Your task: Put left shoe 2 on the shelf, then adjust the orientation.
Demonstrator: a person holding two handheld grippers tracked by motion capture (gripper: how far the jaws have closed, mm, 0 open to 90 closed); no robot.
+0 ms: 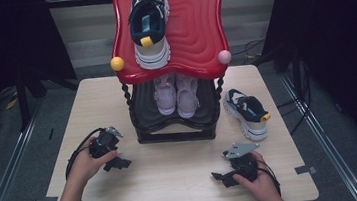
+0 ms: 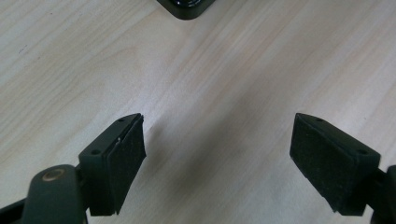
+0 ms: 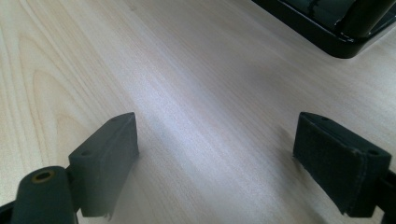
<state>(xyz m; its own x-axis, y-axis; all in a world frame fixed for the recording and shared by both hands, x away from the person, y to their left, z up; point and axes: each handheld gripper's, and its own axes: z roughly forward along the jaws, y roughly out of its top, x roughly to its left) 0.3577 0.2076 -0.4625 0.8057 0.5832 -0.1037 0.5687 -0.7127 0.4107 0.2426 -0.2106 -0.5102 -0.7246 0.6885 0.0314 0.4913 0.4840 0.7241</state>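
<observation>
High view, near edge: right gripper (image 1: 220, 177) lies low by the desk's (image 1: 175, 181) front right corner, jaws apart, nothing between them.
Left gripper: left gripper (image 1: 122, 162) rests near the left edge, jaws spread wide over bare wood; likely parked between moves.
Mid desk: black lower shelf (image 1: 176, 121) holds a pale pink pair (image 1: 176, 94), toes toward the person.
Right edge: loose sneaker (image 1: 247, 112) stands on the desk just beside the rack, apparently awaiting shelving.
Far: red top tray (image 1: 199, 28) carries its mate (image 1: 149, 25).
Obstruction: rack post (image 1: 219, 88) stands between sneaker and lower shelf.
</observation>
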